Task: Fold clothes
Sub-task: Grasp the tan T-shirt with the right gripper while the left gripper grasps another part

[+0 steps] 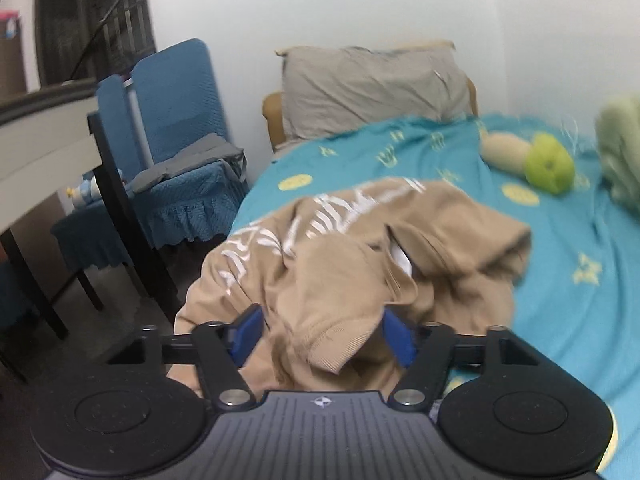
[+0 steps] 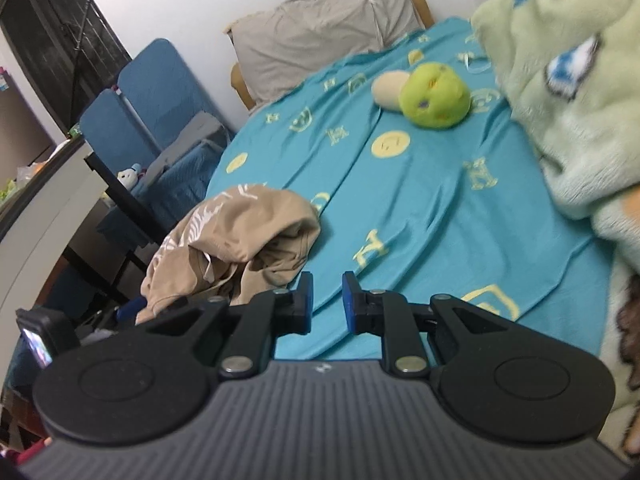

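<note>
The left hand-held gripper (image 1: pixel 322 334) stands half open with a ribbed cuff of the crumpled tan sweatshirt with white lettering (image 1: pixel 344 248) between its blue pads, not visibly pinched. The sweatshirt lies at the teal patterned bed's (image 2: pixel 420 200) near-left edge. The right hand-held gripper (image 2: pixel 327 298), nearly closed and empty, is farther from the sweatshirt, which lies to its left.

Bare bedsheet (image 2: pixel 420 208) mid-bed, plush toy (image 2: pixel 436 96) beyond
</note>
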